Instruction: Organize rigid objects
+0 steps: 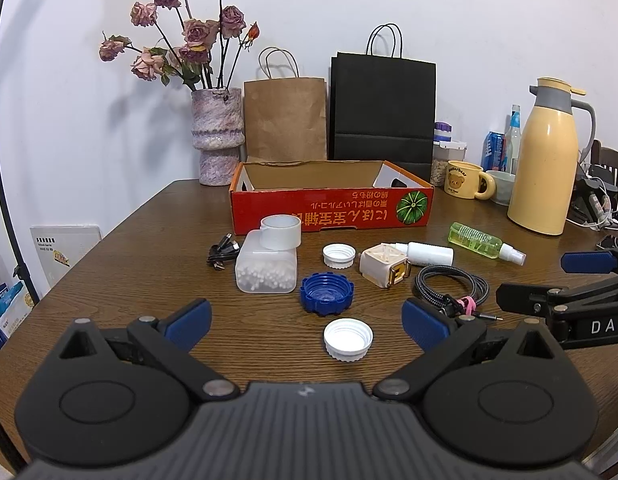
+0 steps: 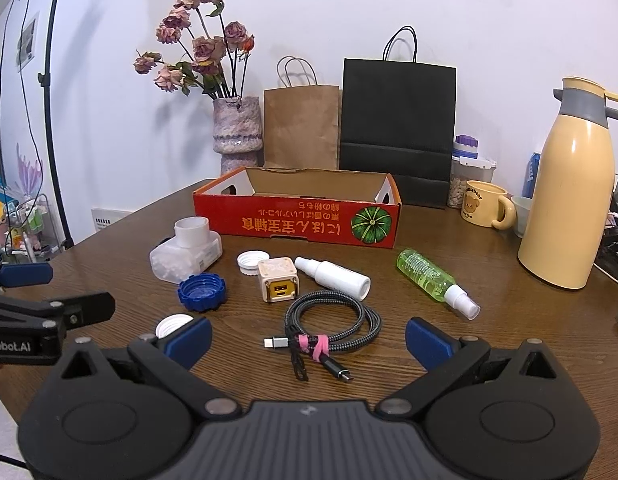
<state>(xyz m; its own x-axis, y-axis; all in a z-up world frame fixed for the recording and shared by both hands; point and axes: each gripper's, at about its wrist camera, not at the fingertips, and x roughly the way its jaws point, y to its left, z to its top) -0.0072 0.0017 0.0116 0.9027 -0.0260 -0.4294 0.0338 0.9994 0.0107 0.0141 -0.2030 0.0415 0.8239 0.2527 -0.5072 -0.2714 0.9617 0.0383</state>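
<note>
Left tool (image 1: pixel 305 322): jaws spread wide, nothing between them, held low over the near part of the wooden tabletop (image 1: pixel 149 248). A white cap (image 1: pixel 348 339) lies open side up on the tabletop between its blue pads (image 1: pixel 187 323).

Right tool (image 2: pixel 307 340): jaws likewise spread wide and empty. A coiled braided cable (image 2: pixel 333 320), bound with a pink tie, lies on the tabletop between its pads.

Items on the tabletop, none in contact with either tool:
- blue cap (image 1: pixel 327 294), open side up, just beyond the white cap;
- second white cap (image 1: pixel 339 256), farther back;
- clear cotton-swab container (image 1: pixel 265 272) with a roll of clear tape (image 1: pixel 280 232) resting on its top;
- black cable (image 1: pixel 224 254), just left of the container;
- cube charger (image 2: pixel 277 285), touching or nearly touching a white spray bottle (image 2: pixel 333 278) lying on its side;
- green spray bottle (image 2: pixel 433 280), also on its side, well apart to the right.

The red cardboard box (image 2: pixel 297 220) stands open behind these items (its interior shows nothing inside from either view). Behind it: vase of dried roses (image 2: pixel 237 132), brown paper bag (image 2: pixel 301 128), black paper bag (image 2: pixel 397 120). A yellow thermos (image 2: pixel 569 200) and a yellow mug (image 2: pixel 485 204) stand at the right.
</note>
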